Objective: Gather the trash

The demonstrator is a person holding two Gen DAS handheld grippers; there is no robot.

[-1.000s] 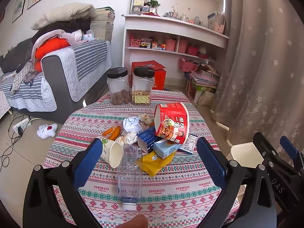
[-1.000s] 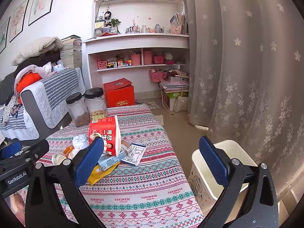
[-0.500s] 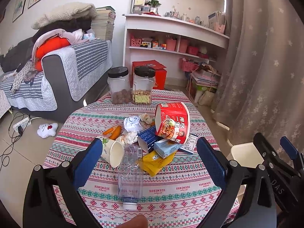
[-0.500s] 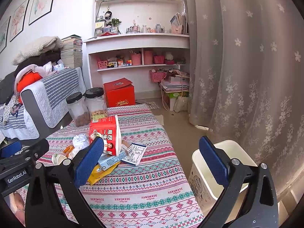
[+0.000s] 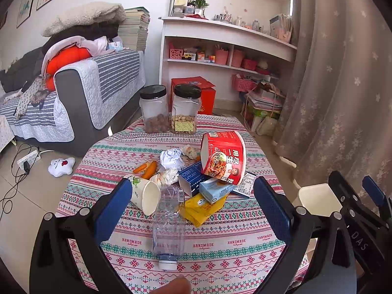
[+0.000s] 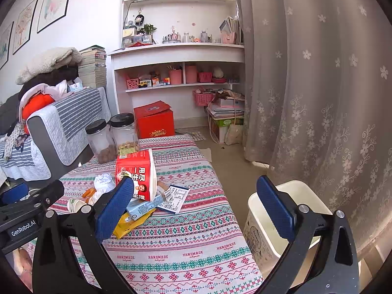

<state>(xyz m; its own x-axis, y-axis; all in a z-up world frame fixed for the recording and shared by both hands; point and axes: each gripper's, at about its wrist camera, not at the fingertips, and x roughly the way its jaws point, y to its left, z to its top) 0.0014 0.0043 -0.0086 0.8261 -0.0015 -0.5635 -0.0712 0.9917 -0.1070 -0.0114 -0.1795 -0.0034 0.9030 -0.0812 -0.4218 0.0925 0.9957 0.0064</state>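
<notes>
Trash lies heaped on the patterned tablecloth point(image 5: 220, 245): an empty clear plastic bottle point(image 5: 169, 223) lying with its cap toward me, a tipped paper cup point(image 5: 144, 193), a red noodle tub point(image 5: 224, 156) on its side, a dark blue box point(image 5: 192, 177), a light blue carton point(image 5: 215, 189), a yellow wrapper point(image 5: 202, 209), crumpled paper point(image 5: 171, 159) and orange peel point(image 5: 147, 167). My left gripper point(image 5: 193, 208) is open and empty, above the bottle. My right gripper point(image 6: 196, 208) is open and empty, over the table's right side. A cream trash bin point(image 6: 269, 223) stands on the floor right of the table.
Two black-lidded jars point(image 5: 169, 109) stand at the table's far edge. A grey sofa point(image 5: 80, 93) is at left, a white shelf unit point(image 5: 220, 56) and red box point(image 6: 154, 120) behind, a curtain point(image 6: 318, 98) at right. A power strip and cable point(image 5: 24, 161) lie on the floor.
</notes>
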